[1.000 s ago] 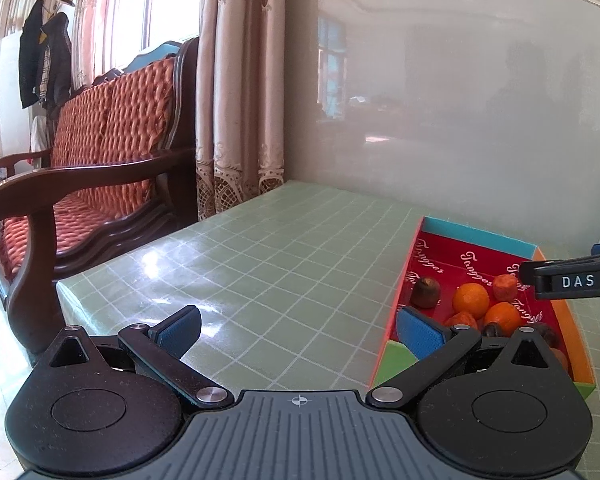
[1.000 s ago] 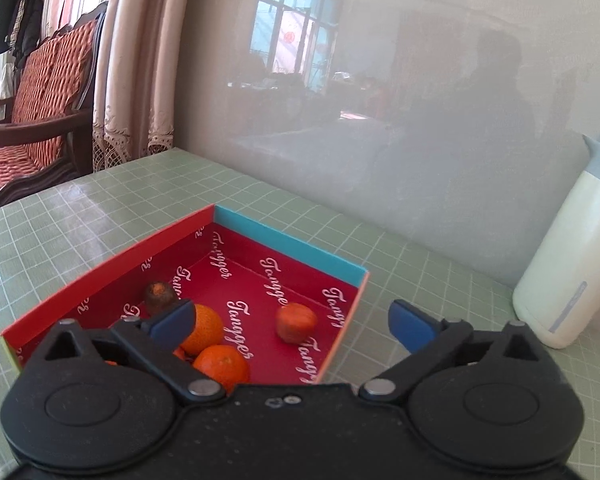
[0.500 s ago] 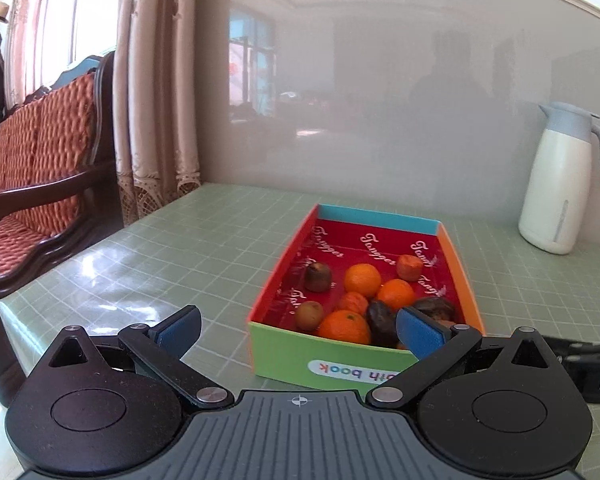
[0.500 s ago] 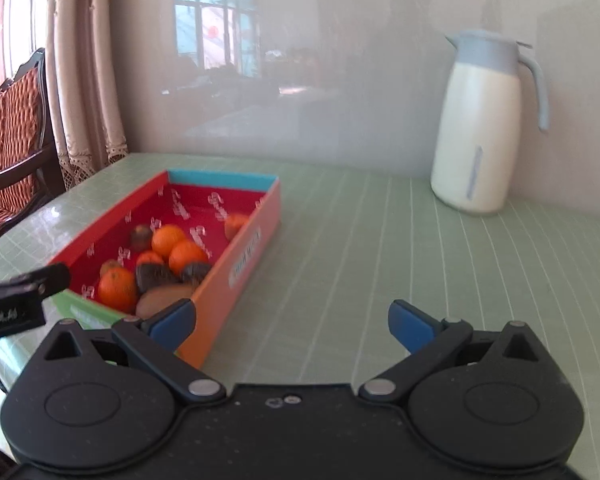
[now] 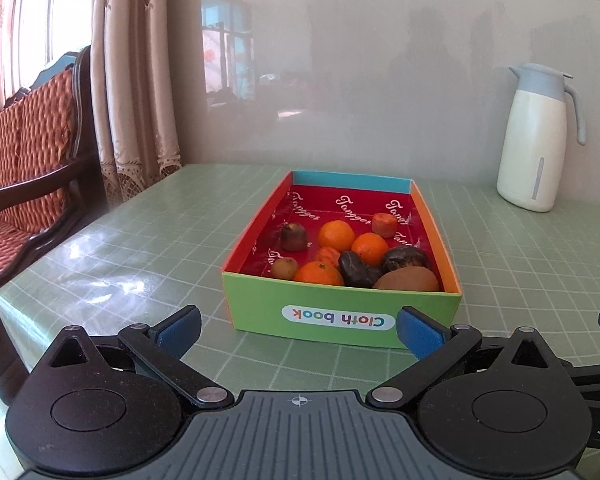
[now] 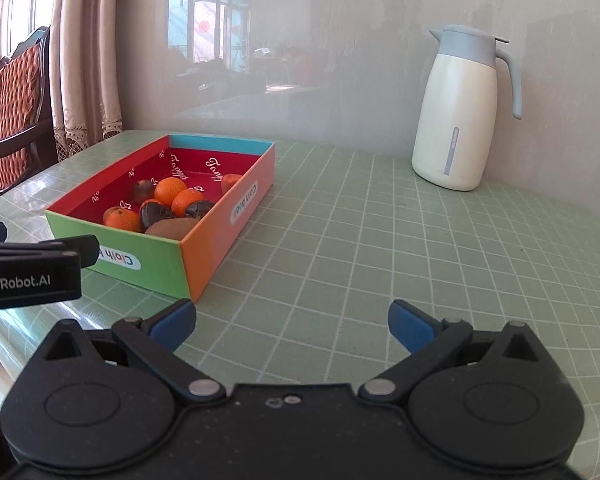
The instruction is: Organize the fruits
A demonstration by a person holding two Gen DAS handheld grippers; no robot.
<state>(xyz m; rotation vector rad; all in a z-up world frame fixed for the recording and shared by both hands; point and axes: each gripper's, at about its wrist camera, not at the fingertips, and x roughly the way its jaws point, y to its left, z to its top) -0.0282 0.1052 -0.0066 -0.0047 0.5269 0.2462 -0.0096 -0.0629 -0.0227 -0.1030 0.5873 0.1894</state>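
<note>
Counter (image 5: 140, 248) first: it is green with a grid of pale lines, and it meets a shiny grey wall (image 5: 380, 80) at the back. A white jug (image 6: 456, 120) with a blue-grey lid stands by the wall, well apart from the box. A red chair (image 5: 24, 152) and curtains (image 5: 136, 80) are off to the left.

The box (image 5: 340, 314) sits on the counter. It has a green front wall, a red inside and a blue back wall. The fruits lie in it, packed toward the front: three oranges (image 5: 336, 235), a big brown kiwi (image 5: 406, 281) in the front right corner, a small kiwi (image 5: 284, 268) at the front left, and some dark fruit I cannot name.

The left gripper (image 5: 298, 330) hangs low over the counter and looks straight at the green wall. Its jaws are wide apart and hold nothing. The box is just ahead of them.

The right gripper (image 6: 292, 322) is low too, and level. Its jaws are spread wide and hold nothing. Only bare counter lies between them. The box is ahead and to their left, apart from them.
</note>
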